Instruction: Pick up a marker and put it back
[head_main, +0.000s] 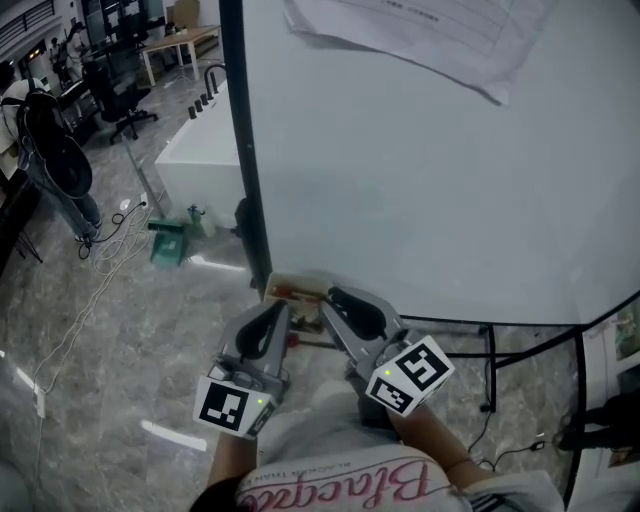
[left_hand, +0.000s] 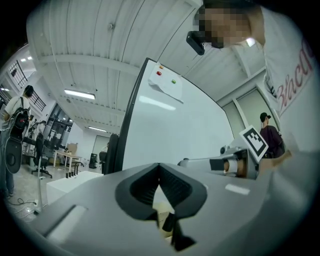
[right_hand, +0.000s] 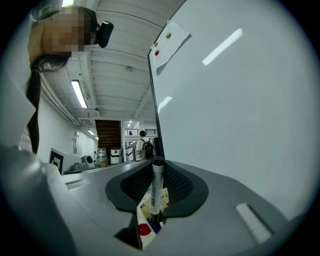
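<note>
Whiteboard (head_main: 420, 180): one.
Grippers: two. Left gripper (left_hand: 159, 167) has its jaws pressed together, nothing between them. Right gripper (right_hand: 158, 172) has its jaws pinching the marker (right_hand: 157, 192), which stands upright.
Marker box (right_hand: 143, 222): one, at the board's foot, directly under the marker's lower end; one red cap and one blue visible.
Step, judged: return. Keep the marker vertical, lower it into a free gap, release only once seated.
</note>
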